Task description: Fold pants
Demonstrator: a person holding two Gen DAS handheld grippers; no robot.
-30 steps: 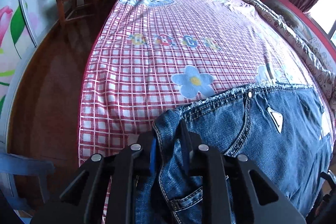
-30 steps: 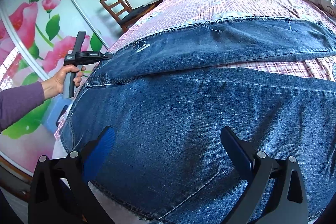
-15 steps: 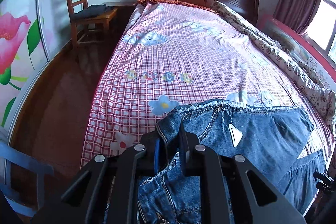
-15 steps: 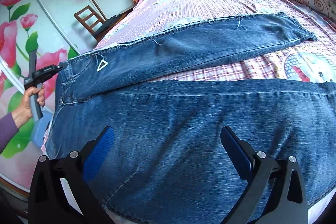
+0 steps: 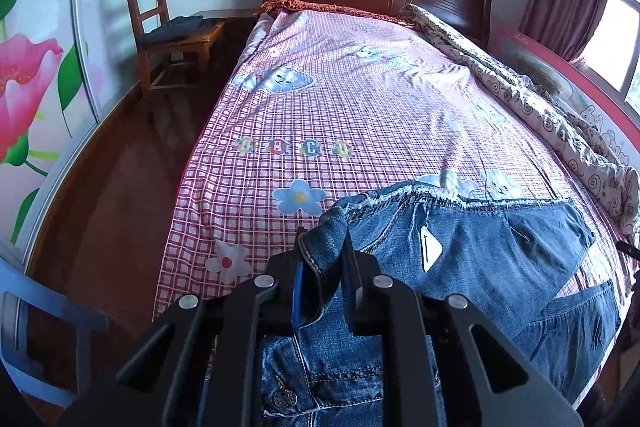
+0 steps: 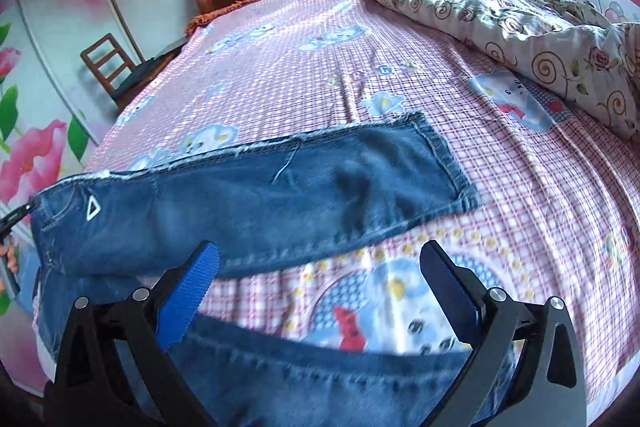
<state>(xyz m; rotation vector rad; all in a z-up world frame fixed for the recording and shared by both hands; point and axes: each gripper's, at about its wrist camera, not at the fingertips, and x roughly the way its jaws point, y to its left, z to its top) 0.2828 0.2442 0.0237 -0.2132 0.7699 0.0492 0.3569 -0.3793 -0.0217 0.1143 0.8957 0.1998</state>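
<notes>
Left gripper (image 5: 323,281): clamped on jeans (image 6: 256,195) waistband, anchoring for fold. Right gripper (image 6: 320,291): wide, empty, over bed (image 6: 520,227).

Jeans (image 6: 256,203) lie across the near end of the bed (image 5: 360,115), quilt (image 6: 520,27) along its right, chair (image 5: 168,31) far left.
</notes>
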